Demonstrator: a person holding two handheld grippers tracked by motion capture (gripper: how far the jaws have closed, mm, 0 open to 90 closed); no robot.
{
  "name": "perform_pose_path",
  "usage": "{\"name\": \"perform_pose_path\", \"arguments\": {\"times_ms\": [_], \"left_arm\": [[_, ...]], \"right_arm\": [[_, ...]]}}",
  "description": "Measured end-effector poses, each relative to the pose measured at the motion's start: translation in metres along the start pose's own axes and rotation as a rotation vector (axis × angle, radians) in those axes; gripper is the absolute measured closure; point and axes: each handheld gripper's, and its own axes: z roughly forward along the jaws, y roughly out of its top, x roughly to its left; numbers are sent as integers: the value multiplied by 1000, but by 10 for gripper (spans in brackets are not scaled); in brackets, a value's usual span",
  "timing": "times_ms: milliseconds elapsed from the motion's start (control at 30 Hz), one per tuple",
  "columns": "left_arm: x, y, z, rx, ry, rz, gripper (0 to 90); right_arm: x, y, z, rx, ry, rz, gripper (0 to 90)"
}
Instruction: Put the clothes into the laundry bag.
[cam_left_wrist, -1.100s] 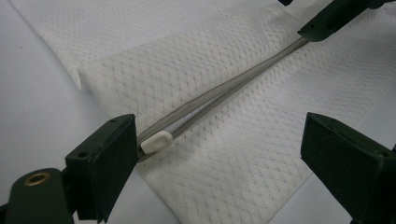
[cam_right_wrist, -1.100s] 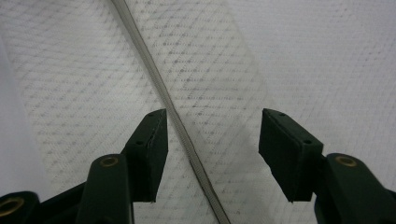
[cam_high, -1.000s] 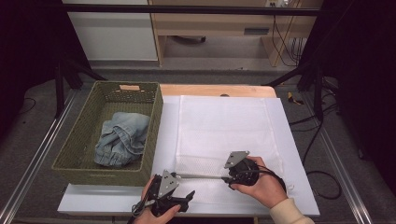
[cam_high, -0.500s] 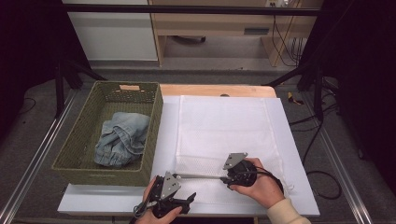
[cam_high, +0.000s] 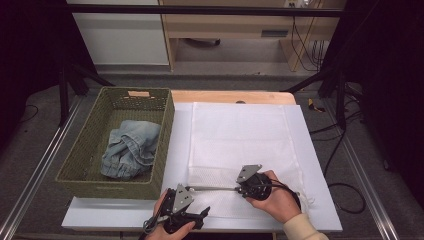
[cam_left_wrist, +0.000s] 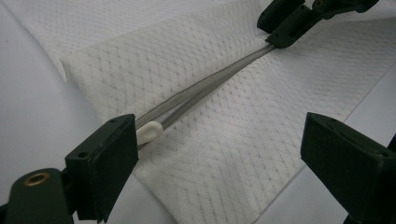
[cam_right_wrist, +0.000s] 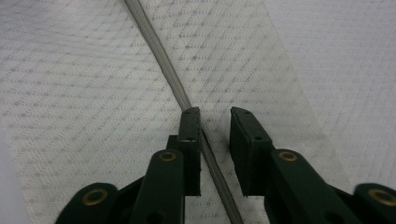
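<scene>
Left gripper (cam_high: 202, 214) slightly lower, open.

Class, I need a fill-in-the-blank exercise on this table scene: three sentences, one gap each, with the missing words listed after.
1. The blue denim garment lies inside the woven ____.
2. A grey cord lies stretched across the ____ mesh cloth.
3. The left hand-held gripper has its jaws spread ____, the cord's white tip next to one jaw.

Missing words: basket; white; open
</scene>
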Motion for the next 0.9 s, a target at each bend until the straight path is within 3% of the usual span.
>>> {"name": "perform_pose_path", "arguments": {"times_ms": [167, 300, 400, 567, 700, 800, 900], "left_arm": [[1, -1, 1, 0, 2, -3, 110], [-1, 0, 1, -1, 4, -5, 110], [-1, 0, 2, -3, 0, 2, 110], [-2, 1, 1, 1, 6, 1, 111], [-4, 2, 1, 3, 8, 5, 111], [-5, 2, 1, 6, 8, 9, 111], [-6, 3, 1, 5, 12, 7, 111]], "right_arm": [[1, -1, 0, -6, 2, 1, 847], [-2, -4, -1, -27, 16, 29, 897], [-4, -6, -1, -44, 26, 54, 900], [-5, -6, -3, -56, 30, 51, 900], [-3, -5, -4, -64, 8, 44, 899], [-3, -4, -4, -85, 3, 44, 811], [-1, -4, -4, -93, -7, 44, 658]]}}
